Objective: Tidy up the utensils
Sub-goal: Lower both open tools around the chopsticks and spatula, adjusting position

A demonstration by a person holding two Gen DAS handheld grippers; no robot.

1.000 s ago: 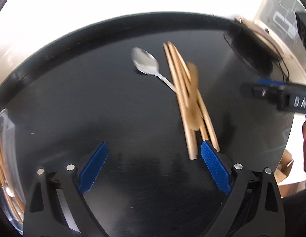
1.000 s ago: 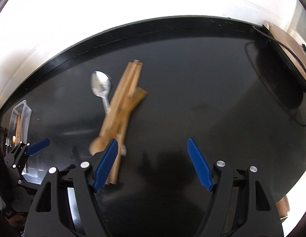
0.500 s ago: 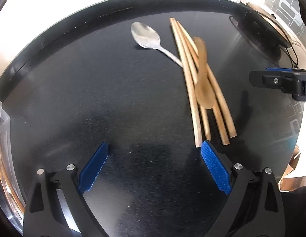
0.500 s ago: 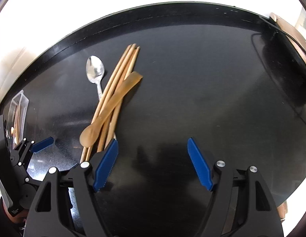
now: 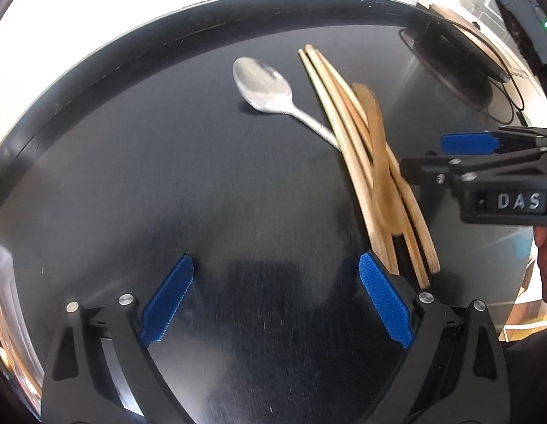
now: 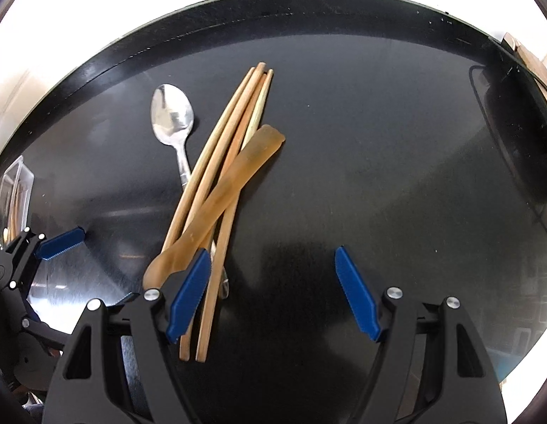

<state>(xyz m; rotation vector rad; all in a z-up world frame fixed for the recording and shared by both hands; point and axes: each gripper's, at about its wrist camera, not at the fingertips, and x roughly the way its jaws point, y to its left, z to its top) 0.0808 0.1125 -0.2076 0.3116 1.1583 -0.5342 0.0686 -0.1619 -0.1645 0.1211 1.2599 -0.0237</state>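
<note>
Worktop (image 6: 361,134) surface, round, black and glossy, filled more of both wrist views than a second earlier, and the utensil pile sat lower and closer in each; both hands had come down toward it. Right tongs (image 6: 271,291) had shifted across so that their left blue pad overlapped the lower ends of the pile, jaws spread wide with nothing between them. Left tongs (image 5: 275,304) were likewise spread and empty, their right pad just beside the chopstick ends. Judged from this, no utensil had yet been gripped and sorting of this pile remained to be done.

Pile position: near the middle of the worktop. Wooden chopsticks (image 6: 216,180) lay bundled side by side. The wooden spoon (image 6: 224,198) lay diagonally across them, bowl toward the tongs. The metal spoon (image 6: 171,113) lay bowl-up beside the bundle, its handle passing underneath the chopsticks.

Obstruction: overlap meant any single item would probably drag its neighbours.

A clear container (image 6: 15,194) holding utensils stood at the left edge. A dark round object with a cable (image 5: 457,67) sat at the far right, well apart.
</note>
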